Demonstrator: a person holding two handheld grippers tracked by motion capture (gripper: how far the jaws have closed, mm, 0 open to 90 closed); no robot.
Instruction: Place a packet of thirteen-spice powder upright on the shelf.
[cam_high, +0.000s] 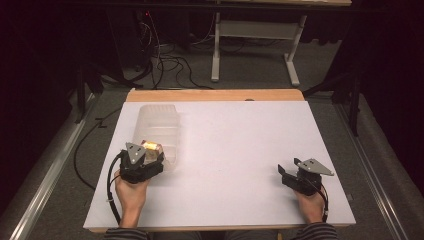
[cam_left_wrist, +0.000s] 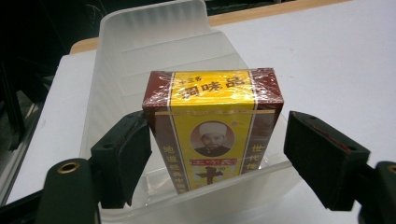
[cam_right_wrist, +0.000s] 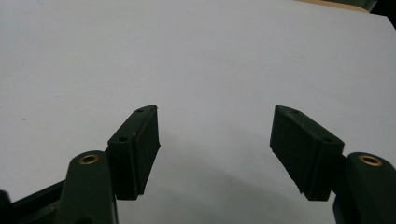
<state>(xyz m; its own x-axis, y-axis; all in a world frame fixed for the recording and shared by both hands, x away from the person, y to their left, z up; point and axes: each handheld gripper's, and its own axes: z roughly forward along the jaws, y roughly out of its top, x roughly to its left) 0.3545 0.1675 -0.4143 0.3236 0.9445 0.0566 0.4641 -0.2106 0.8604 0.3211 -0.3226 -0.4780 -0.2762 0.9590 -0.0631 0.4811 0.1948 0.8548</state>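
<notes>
**Boxed seasoning set down in the clear bin, left claw open around it**

Broad white table (cam_high: 240, 160), bare over most of its top, with a wooden strip along the far edge. On its left half, a long translucent plastic bin (cam_high: 159, 125), ribbed inside, thin-walled and probably light enough to slide if nudged. At the bin's near end, upright on the floor of it, a yellow-and-maroon box (cam_left_wrist: 212, 126) wrapped in glossy film, printed face toward the left gripper view. Likely light and fairly stiff as a carton, though the film looks slick and the card could dent under a hard squeeze; best taken across the two narrow maroon sides, mid-height, with flat pads and modest pressure.

Left claw (cam_left_wrist: 219, 156) straddling the box over the bin's near wall: jaws parted, one pad very close to or just brushing the box's side, the other standing clear with a visible gap, so no grip on it. Judged as a release just made or a grasp not yet closed.

Right claw (cam_right_wrist: 215, 149) well apart at the table's right, jaws wide, nothing between them, bare table beneath.
</notes>
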